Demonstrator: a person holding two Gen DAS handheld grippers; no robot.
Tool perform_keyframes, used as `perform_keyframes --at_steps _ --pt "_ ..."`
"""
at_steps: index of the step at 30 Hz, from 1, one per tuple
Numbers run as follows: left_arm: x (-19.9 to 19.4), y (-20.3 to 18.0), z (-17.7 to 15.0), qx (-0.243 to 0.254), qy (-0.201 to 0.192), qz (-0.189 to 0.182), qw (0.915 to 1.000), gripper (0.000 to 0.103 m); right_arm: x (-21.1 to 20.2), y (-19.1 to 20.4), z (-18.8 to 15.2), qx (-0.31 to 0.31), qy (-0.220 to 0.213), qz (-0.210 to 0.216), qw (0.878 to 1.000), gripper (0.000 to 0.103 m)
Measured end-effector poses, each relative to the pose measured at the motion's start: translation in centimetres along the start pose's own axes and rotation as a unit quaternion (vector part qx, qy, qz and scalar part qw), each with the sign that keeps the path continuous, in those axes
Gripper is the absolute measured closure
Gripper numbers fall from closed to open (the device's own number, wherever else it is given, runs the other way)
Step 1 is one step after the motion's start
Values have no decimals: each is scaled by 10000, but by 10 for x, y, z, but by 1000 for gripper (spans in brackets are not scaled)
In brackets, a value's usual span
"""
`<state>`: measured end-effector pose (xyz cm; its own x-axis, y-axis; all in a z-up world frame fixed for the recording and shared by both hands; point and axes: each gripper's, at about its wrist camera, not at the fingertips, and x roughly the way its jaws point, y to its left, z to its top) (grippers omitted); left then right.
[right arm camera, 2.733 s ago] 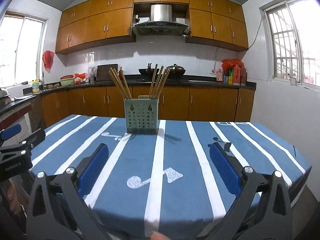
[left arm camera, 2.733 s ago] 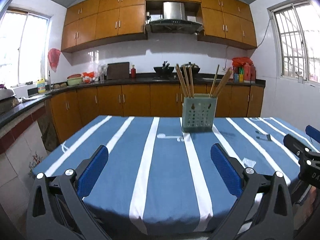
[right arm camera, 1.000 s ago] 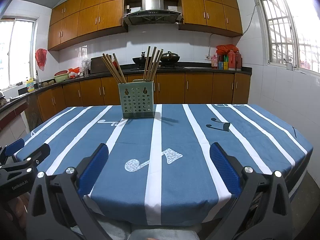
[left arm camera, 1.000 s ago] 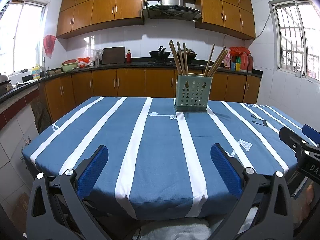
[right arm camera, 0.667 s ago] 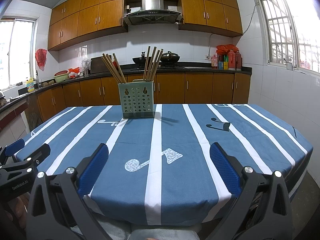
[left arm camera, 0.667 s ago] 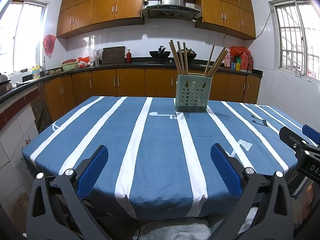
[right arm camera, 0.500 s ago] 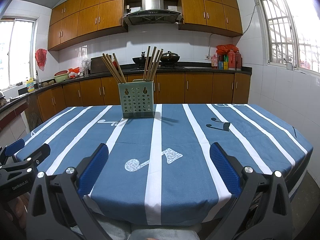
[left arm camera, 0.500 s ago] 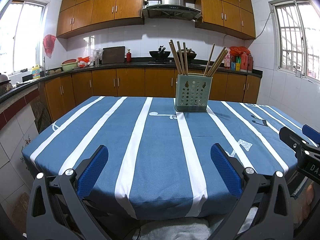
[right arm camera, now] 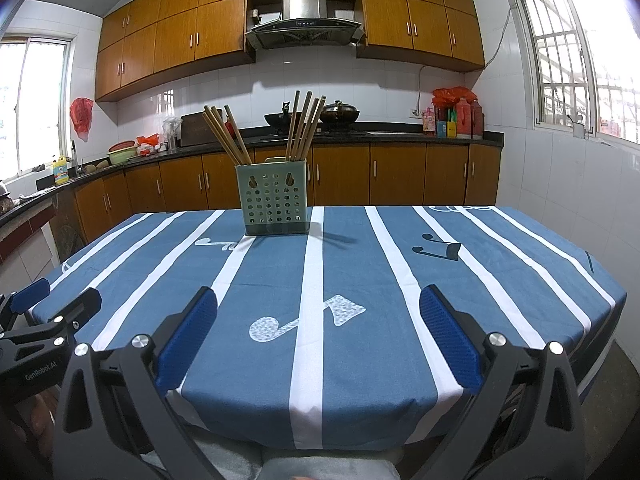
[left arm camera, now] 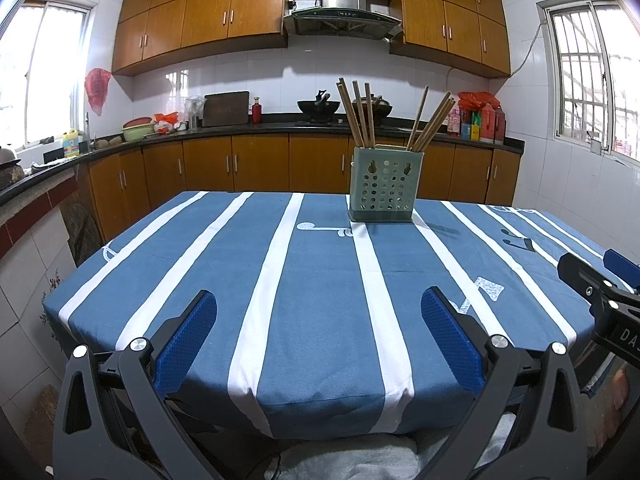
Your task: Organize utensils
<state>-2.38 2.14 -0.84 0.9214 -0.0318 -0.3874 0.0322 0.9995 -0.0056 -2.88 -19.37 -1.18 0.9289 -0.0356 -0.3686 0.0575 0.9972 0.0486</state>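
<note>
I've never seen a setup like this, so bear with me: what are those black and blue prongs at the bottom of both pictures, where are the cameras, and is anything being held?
Those prongs are hand-held grippers, one in each of a person's hands, each carrying a wide-angle camera that looks forward along its two fingers. One picture comes from the left gripper, the other from the right gripper. Both are open and hold nothing. Each view also catches the other gripper at its edge. Ahead lies a table with a blue striped cloth. On it stands a green perforated holder with two bunches of wooden chopsticks standing in it.
</note>
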Motion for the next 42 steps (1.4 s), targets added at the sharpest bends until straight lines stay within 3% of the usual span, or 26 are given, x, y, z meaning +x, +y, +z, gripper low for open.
perform_keyframes --at_steps 42 --pt "2 4 -2 29 69 -14 10000 2 1 1 -3 12 36 10 10000 4"
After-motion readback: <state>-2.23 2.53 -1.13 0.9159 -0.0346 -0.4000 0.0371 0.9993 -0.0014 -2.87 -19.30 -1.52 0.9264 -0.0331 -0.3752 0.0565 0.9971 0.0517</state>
